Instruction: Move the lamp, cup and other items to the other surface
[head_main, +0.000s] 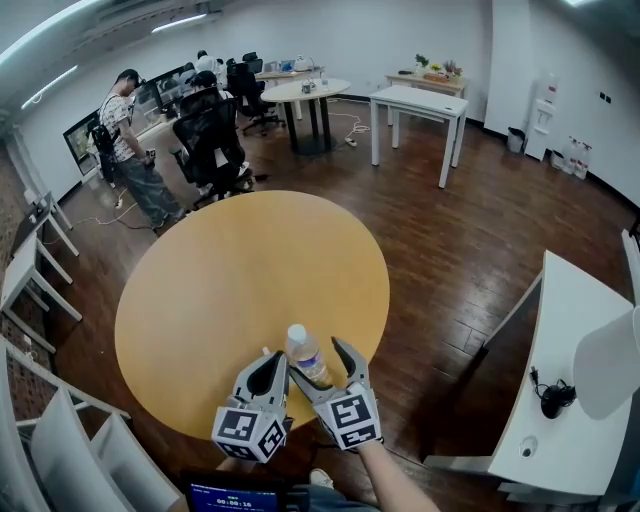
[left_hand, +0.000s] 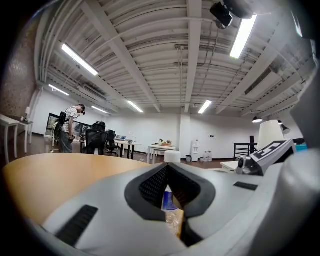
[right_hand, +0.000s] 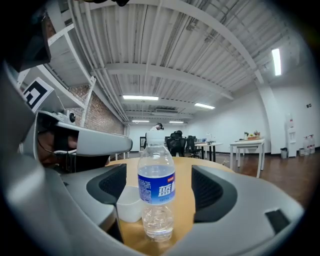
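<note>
Near the front edge of the round yellow table (head_main: 250, 270), both grippers are held level, side by side. Off to the right stands a white desk (head_main: 570, 320) bearing what may be the lamp (head_main: 610, 372), its pale shade cut off by the frame's edge. The right gripper (head_main: 320, 362) has its jaws spread wide, pads clear of the water bottle (right_hand: 156, 192) standing upright between them on the tabletop. The left gripper (left_hand: 169, 169) has its jaws closed tip to tip, with the bottle showing beyond them. A small white cup (right_hand: 129, 205) sits just beside the bottle, towards the left gripper.
</note>
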